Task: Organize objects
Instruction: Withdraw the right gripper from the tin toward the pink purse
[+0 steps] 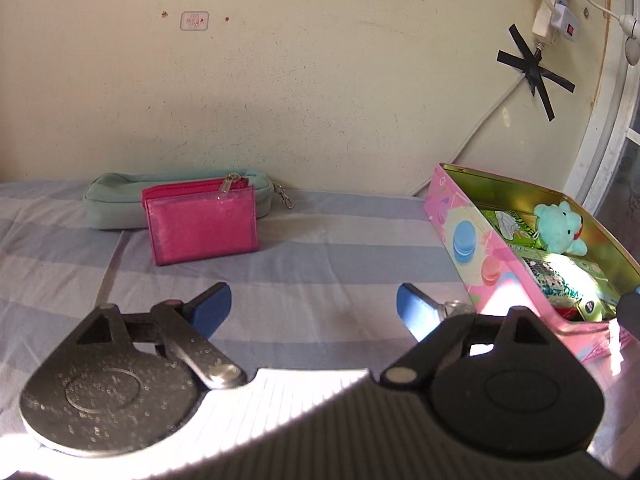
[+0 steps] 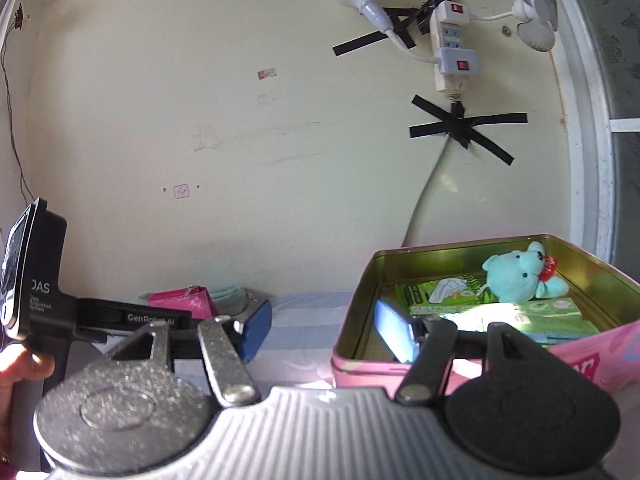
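Note:
A pink wallet [image 1: 202, 224] lies on the striped sheet and leans against a teal zip pouch [image 1: 120, 200] by the wall. My left gripper [image 1: 314, 312] hovers in front of them, open wide, with nothing between its blue fingertips. To the right stands an open pink tin [image 1: 472, 240] holding a teal plush bear [image 1: 560, 230] and green packets [image 1: 504, 224]. In the right wrist view, my right gripper [image 2: 325, 334] is open and holds nothing. It sits at the near left corner of the tin [image 2: 352, 320]. The bear [image 2: 516, 276], wallet [image 2: 180, 300] and pouch [image 2: 228, 296] also show there.
The bed's striped sheet [image 1: 320, 248] ends at a cream wall. A power strip [image 2: 450, 44] and cable [image 2: 424, 200] are taped to that wall, and a window frame [image 2: 588, 120] is at the right. The left tool's black housing [image 2: 44, 300] and a hand [image 2: 24, 364] are at the left.

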